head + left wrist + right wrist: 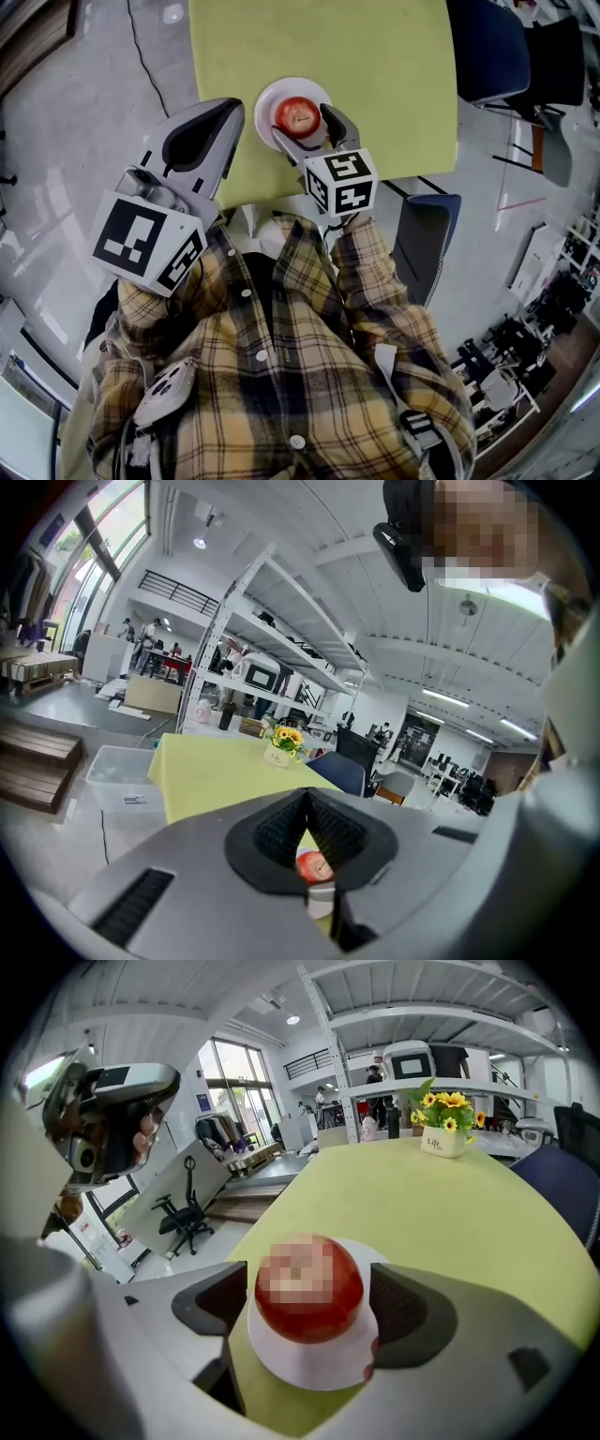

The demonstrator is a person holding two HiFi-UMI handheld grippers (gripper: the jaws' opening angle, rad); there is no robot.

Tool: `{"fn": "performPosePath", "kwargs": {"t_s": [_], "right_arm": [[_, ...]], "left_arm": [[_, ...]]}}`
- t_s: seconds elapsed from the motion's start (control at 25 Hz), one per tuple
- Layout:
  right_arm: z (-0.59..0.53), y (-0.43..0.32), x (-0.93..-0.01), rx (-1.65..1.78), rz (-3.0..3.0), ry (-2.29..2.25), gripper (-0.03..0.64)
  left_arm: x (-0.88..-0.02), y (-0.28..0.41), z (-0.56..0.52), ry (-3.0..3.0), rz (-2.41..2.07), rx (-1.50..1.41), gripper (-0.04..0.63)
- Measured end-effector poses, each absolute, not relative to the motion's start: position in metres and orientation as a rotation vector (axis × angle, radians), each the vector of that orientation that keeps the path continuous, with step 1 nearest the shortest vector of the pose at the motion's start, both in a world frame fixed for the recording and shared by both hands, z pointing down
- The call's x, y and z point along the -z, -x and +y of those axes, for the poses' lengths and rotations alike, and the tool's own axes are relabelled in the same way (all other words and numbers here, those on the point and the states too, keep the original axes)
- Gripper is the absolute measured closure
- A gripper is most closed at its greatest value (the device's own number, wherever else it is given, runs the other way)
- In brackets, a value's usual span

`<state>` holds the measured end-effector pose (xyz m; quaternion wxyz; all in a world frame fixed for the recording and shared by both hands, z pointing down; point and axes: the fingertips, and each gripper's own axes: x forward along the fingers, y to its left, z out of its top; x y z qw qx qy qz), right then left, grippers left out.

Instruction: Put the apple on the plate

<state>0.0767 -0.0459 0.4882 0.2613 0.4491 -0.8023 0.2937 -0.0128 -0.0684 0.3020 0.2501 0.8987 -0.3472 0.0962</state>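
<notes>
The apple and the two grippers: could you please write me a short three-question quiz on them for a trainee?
1. True or false: the apple sits on the white plate.
2. The jaws of the right gripper are: A) shut on the apple; B) apart, one on each side of the apple; C) shut, with nothing between them.
3. Fill in: the jaws of the ___ gripper are together and hold nothing.

Key: 1 true; 2 B; 3 left.
</notes>
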Motion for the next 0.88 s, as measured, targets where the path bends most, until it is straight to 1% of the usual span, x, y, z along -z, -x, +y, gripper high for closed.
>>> {"fn": "performPosePath", "kwargs": {"t_s": [0.52, 0.76, 0.8, 0.88], "right_arm": [[-0.032, -0.077, -0.420, -0.811, -2.315, -1.285, 0.232], [-0.028, -0.089, -0.364, -0.726, -2.406, -1.353, 0.236], [-0.027, -0.092, -0.356, -0.702, -2.412, -1.379, 0.253], [-0.024, -0.099, -0.340, -0.656, -2.422, -1.433, 0.306]], "left_arm": [[-0.283, -0.002, -0.072, -2.521, -0.891, -0.231, 0.588], [-0.261, -0.018, -0.072, -2.538, -0.826, -0.167, 0.588], [-0.259, -0.020, -0.072, -2.545, -0.816, -0.161, 0.588], [-0.254, -0.024, -0.072, -2.564, -0.804, -0.153, 0.588]]}}
